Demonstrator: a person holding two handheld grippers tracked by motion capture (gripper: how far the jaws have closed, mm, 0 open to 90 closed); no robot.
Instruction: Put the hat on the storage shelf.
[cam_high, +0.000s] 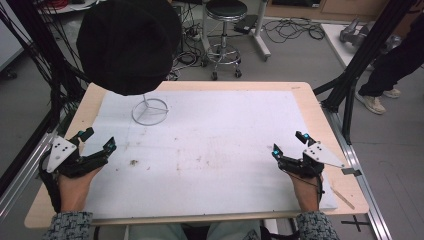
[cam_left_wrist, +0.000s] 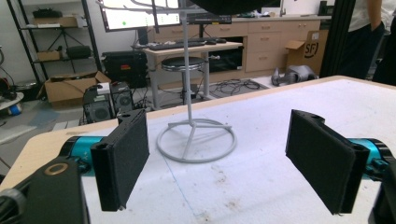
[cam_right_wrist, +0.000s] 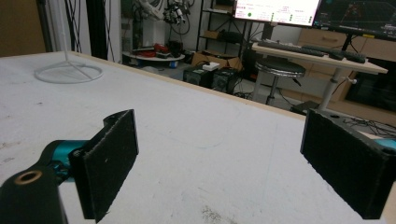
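On the stained white mat (cam_high: 210, 150) a black hat (cam_high: 127, 42) perched on a thin wire stand (cam_high: 149, 111) at the far left—soft, light, best pinched at the brim—while the left gripper (cam_high: 98, 141) and right gripper (cam_high: 289, 145) rested apart, both empty, jaws spread.

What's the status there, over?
Left gripper and right gripper open, empty, low over the table. Black hat sits atop white stand, untouched. Nothing in between.

One bench (cam_high: 320, 125) is carrying one white sheet (cam_high: 225, 145), one wire stand (cam_high: 149, 111) (holding one black hat (cam_high: 127, 42)) and two hand-held grippers, left hand-held gripper (cam_high: 97, 139) and right hand-held gripper (cam_high: 288, 142), while one stool (cam_high: 226, 30) is standing beyond.
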